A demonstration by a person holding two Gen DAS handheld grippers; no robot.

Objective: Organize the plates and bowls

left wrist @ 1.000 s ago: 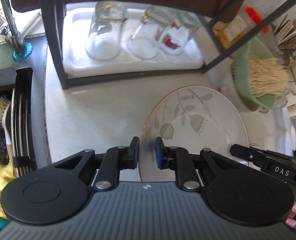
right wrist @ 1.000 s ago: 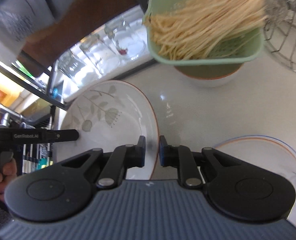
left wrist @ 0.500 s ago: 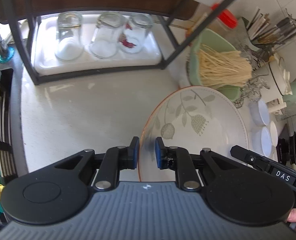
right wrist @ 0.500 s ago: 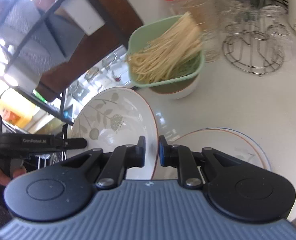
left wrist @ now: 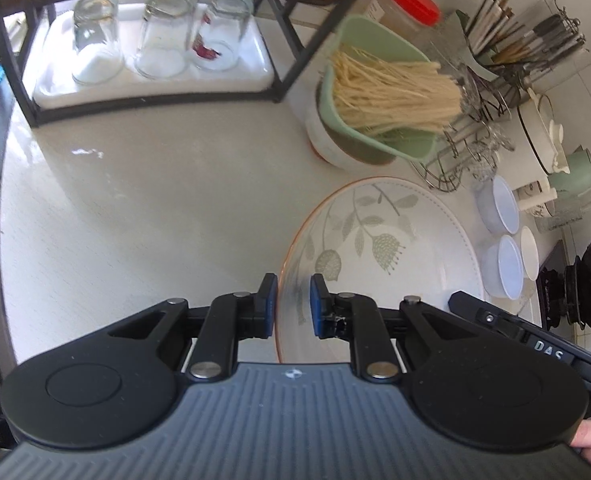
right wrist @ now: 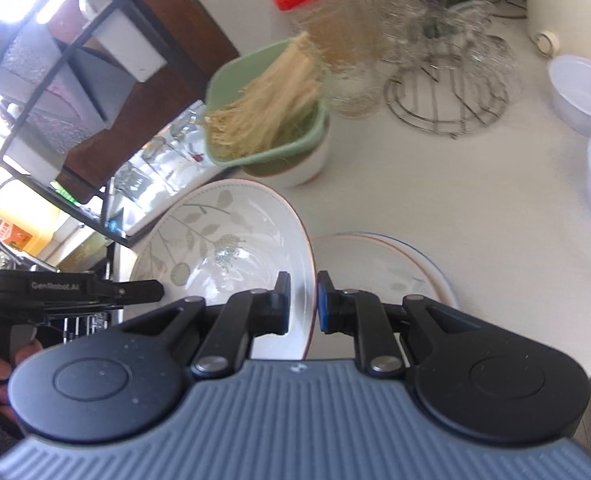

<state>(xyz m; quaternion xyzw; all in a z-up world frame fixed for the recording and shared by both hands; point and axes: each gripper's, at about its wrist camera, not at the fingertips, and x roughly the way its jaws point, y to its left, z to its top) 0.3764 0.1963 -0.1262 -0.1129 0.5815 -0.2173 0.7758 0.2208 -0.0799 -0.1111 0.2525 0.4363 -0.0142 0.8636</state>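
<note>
Plate (left wrist: 379, 248) is big, round and white, with grey-green leaves painted on it and a thin orange line round its rim. It hangs in the air over the counter (left wrist: 135, 216), tilted, held from both sides. The left gripper (left wrist: 291, 306) pinches the rim at about 8 o'clock in the left view, its blue pads close together with the edge between them. The right gripper (right wrist: 301, 300) pinches the other side of the rim the same way, fingers narrow. Below it, at 4 o'clock in the right view, a second plate (right wrist: 383, 268) lies flat on the counter, white with an orange and blue rim. The counter is pale, smooth and a bit shiny. At 12 o'clock in the left view a green tub (left wrist: 375, 120) full of dry yellow noodles sits on a white bowl (left wrist: 327, 144). At 3 o'clock stand three small white bowls (left wrist: 503, 204), close together. A wire rack (right wrist: 447, 96) holds what look like clear glasses, though they are blurry. At 11 o'clock a dark metal shelf (left wrist: 291, 68) holds a white tray (left wrist: 147, 84) with three upside-down glasses (left wrist: 159, 36). The widest bare spot on the counter is at 9 o'clock in the left view. The counter's front edge shows at 4 o'clock in the right view.
</note>
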